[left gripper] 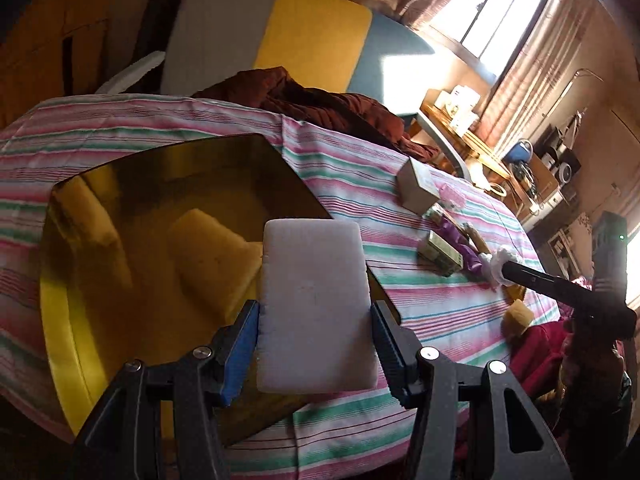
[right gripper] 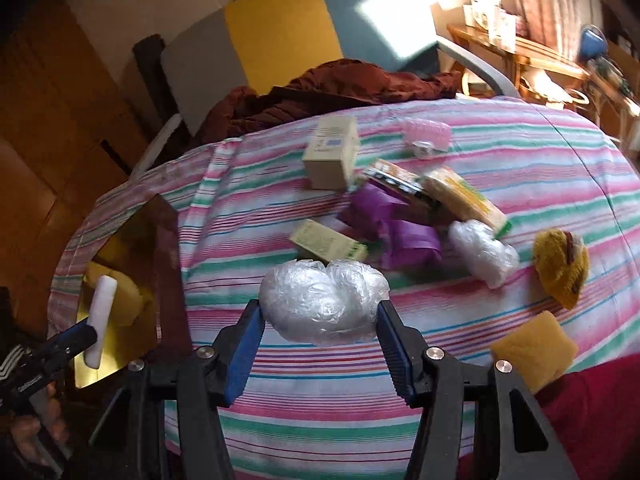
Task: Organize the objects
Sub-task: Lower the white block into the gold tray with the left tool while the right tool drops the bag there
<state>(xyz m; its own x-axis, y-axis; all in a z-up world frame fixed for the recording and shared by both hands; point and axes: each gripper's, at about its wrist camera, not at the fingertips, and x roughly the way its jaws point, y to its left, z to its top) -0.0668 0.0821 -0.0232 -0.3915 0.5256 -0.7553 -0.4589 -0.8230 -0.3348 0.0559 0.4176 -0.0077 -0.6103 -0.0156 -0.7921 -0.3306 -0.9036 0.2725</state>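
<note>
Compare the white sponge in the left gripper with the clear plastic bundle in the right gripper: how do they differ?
The white sponge is a flat, opaque block with straight edges; the plastic bundle is a rounded, crinkled, see-through lump. The sponge hangs over the yellow tray, where a yellow sponge lies; the bundle hangs over the striped cloth. Both are pale, and each is clamped between a gripper's blue pads.

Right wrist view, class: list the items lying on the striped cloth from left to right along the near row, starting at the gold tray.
Gold tray → clear plastic bundle held in the jaws → second plastic bundle → yellow plush toy.
</note>
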